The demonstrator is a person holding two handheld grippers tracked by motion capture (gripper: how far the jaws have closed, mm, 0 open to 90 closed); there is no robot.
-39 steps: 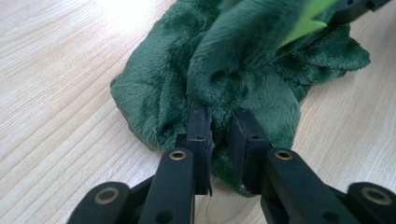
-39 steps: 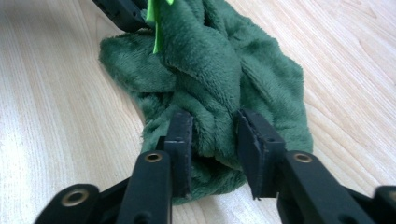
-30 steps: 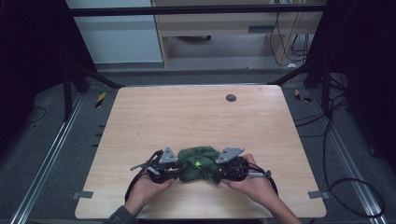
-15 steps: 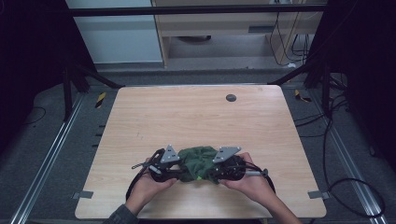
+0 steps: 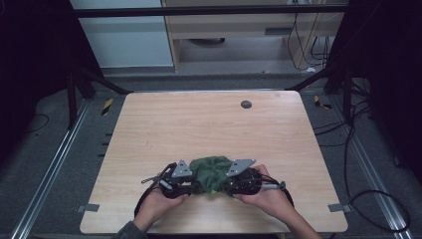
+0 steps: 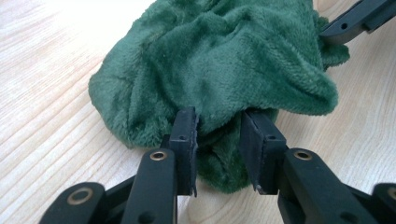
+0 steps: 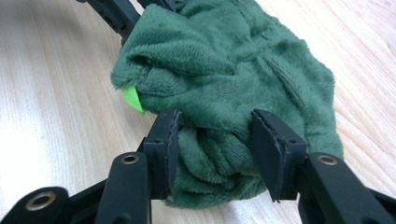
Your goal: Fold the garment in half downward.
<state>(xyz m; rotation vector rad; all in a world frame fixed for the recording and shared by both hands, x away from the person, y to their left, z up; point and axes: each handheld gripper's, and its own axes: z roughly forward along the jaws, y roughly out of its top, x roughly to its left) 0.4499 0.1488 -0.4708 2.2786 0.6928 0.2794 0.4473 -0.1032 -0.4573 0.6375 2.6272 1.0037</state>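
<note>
High view: a bunched green fleece cloth [image 5: 213,173] lies near the front edge of the wooden table [image 5: 209,124], with the left gripper [image 5: 191,185] at its left end and the right gripper [image 5: 226,185] at its right, both pointing inward, a hand behind each.

Left gripper view: the jaws stand narrow around a fold of the cloth [image 6: 219,70], and they have just been closing; pile bulges between the pads [image 6: 186,135], so this reads as a grip on the fold.

Right gripper view: these jaws stand a little wider, with a thick wad of the cloth [image 7: 233,70] packed between them and touching both pads [image 7: 164,149]; a bright green tag [image 7: 133,99] pokes out beside one jaw (probably a label).

Judged from this, the step in hand is gathering the cloth from both ends. The next move calls for both grips to hold firm before any lift or spreading apart, or the soft pile may slip out.
</note>
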